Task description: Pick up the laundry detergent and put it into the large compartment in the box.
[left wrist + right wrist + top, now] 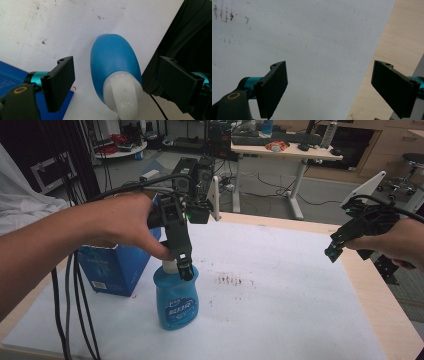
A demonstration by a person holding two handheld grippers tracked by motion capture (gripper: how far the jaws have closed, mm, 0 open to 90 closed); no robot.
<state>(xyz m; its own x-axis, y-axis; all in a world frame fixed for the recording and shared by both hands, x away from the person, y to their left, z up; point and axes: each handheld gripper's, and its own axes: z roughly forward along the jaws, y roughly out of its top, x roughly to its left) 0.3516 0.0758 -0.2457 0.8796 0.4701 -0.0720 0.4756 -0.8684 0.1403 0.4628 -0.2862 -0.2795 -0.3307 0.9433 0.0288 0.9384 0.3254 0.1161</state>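
Behind left gripper (pixel 184 266), bottle (pixel 176 301) cap hidden.

Blue box (pixel 112 267) just beside bottle (pixel 175 297) — rightward open.

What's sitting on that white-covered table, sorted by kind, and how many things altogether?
Blue bottle with a white cap: 1
Blue box: 1
Total: 2
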